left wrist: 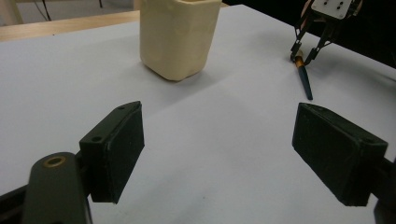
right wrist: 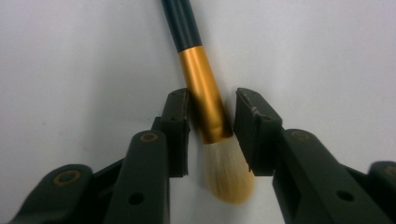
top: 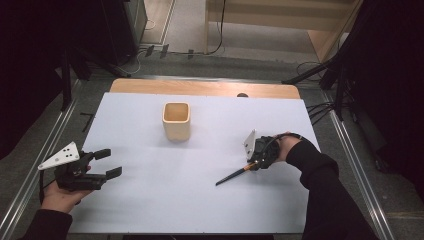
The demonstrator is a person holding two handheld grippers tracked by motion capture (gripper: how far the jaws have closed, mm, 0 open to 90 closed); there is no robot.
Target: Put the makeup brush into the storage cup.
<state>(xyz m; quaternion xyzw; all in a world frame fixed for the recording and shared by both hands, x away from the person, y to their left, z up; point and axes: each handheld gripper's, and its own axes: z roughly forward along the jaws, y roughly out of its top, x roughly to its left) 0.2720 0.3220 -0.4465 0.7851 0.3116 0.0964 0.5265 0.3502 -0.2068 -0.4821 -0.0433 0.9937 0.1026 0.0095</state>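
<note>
The right gripper point(right wrist: 211, 135) has its jaws around the gold collar of the brush point(right wrist: 205, 100), which lies flat on the white table point(top: 150, 200); a narrow gap is visible, so no grip. The left gripper point(top: 107, 162) rests released. The cup point(top: 176, 120) stands well apart.

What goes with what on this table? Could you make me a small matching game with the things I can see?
Things:
1. cup
2. brush
3. left gripper
4. right gripper

States:
A. jaws wide apart, nothing between them
B. lying flat on the white sheet, dark handle, gold collar
C. standing upright near the middle, cream coloured
D. jaws close on either side of the gold collar

Pairs: 1-C, 2-B, 3-A, 4-D
</note>
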